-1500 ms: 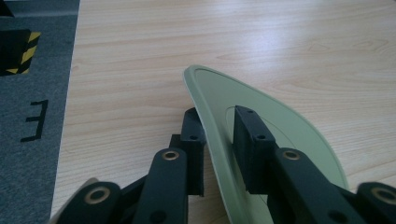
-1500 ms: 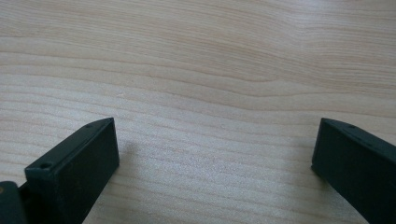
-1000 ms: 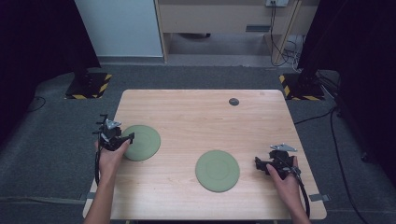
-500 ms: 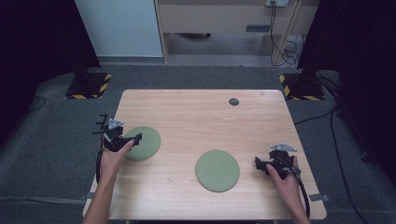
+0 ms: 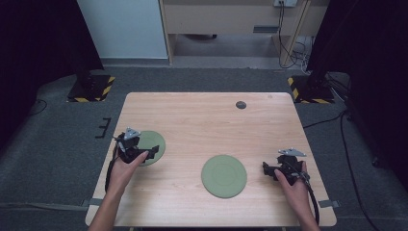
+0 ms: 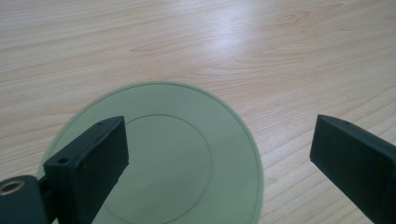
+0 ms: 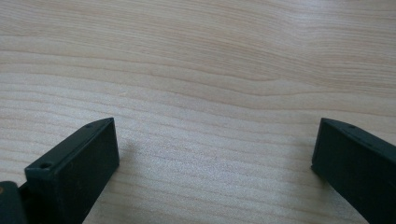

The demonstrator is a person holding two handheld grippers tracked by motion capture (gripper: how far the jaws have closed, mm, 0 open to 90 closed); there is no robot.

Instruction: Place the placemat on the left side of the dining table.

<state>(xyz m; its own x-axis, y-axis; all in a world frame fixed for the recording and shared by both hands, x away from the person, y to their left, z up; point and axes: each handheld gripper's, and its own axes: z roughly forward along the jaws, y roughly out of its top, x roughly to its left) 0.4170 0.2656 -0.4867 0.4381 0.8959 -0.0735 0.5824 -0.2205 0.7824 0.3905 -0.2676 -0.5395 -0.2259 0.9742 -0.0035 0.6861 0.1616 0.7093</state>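
Near the bench's left edge lies a green plate [image 5: 151, 146], flat on the wood, with the left tool [image 5: 150, 151] over its near side, jaws wide apart and holding nothing; one jaw hangs above the plate [image 6: 173, 154]. A second green plate [image 5: 223, 175] lies toward the front edge. Well right of it, the right tool [image 5: 266, 168] rests gaping, empty, over bare bench [image 7: 210, 70]. A small dark disc [image 5: 241, 104] sits near the far edge.

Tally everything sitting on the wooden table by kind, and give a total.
Round flat green plates: 2, one under the left tongs, one near the table's middle
Small round dark grey disc: 1
Total: 3
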